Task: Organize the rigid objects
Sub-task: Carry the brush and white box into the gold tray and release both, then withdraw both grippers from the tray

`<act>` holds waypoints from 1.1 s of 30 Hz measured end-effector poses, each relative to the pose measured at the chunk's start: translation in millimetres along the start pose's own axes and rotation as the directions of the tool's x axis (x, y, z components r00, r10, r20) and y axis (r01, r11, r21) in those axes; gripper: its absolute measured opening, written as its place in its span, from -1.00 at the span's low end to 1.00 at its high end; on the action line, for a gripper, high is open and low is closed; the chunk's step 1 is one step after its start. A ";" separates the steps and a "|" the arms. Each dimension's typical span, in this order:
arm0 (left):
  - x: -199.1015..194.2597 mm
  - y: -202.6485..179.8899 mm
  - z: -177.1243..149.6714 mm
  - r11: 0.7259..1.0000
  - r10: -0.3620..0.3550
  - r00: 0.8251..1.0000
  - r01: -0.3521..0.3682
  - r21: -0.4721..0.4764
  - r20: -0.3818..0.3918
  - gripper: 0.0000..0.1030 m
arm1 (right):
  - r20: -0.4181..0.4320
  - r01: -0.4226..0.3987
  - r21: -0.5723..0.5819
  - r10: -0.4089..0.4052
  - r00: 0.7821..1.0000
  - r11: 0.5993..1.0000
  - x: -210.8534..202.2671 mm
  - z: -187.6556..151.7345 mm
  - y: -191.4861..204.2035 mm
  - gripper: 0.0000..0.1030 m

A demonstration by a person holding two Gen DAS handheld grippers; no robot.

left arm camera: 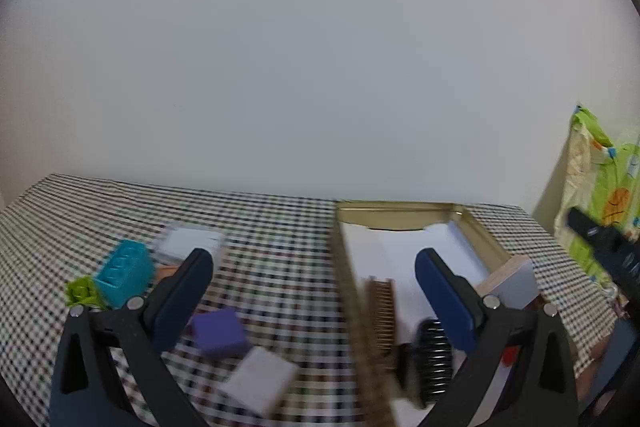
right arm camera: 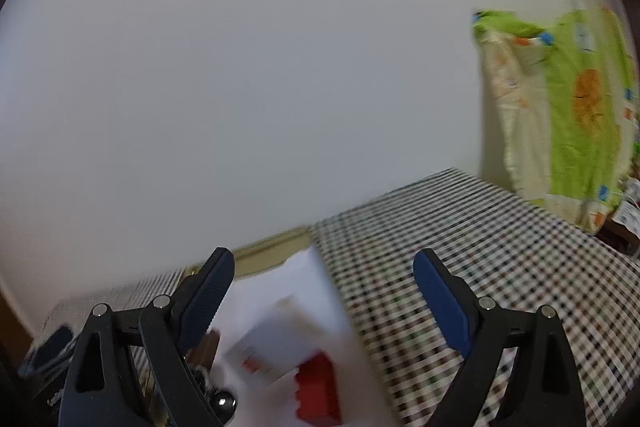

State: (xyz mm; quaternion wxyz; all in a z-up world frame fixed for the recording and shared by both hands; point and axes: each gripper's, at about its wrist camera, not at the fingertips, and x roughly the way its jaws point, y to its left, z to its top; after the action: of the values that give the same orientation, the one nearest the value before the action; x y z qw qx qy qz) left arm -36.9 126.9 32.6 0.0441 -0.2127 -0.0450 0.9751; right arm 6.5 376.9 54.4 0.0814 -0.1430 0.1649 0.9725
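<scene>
Both grippers are spread wide and hold nothing. The left gripper (left arm camera: pixel 314 269) hangs above the checked cloth (left arm camera: pixel 280 239), where loose pieces wait to be sorted: a purple block (left arm camera: pixel 219 333) and white block (left arm camera: pixel 260 379) just below it, a teal brick (left arm camera: pixel 125 273) farther left. The right gripper (right arm camera: pixel 324 275) hovers over the tin (left arm camera: pixel 476 227), lined with white paper, probably the collecting place, since a comb (left arm camera: pixel 384 311), spring (left arm camera: pixel 434 357), wood block (left arm camera: pixel 510 281) and red brick (right arm camera: pixel 318 393) already lie inside.
</scene>
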 end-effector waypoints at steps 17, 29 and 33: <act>1.2 41.4 -14.1 0.990 0.135 0.991 -0.135 0.035 -0.001 0.99 | 0.137 0.148 -0.023 -0.143 0.980 0.989 -26.3 -11.8 7.2 0.80; -3.2 53.2 -18.3 0.990 0.132 0.991 -0.132 0.039 -0.004 0.99 | 0.155 0.193 -0.073 -0.180 0.971 0.978 -25.6 -29.2 36.1 0.80; -5.5 52.0 -20.2 0.990 0.130 0.991 -0.130 0.046 0.005 0.99 | 0.164 0.207 -0.094 -0.190 0.968 0.974 -28.6 -34.6 44.6 0.80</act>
State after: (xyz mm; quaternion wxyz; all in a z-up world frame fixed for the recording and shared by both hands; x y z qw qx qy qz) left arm -27.0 76.2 11.0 -0.0148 -0.2132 -0.0083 0.9769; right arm 33.2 320.2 45.1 0.1830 -0.0876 0.0889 0.9752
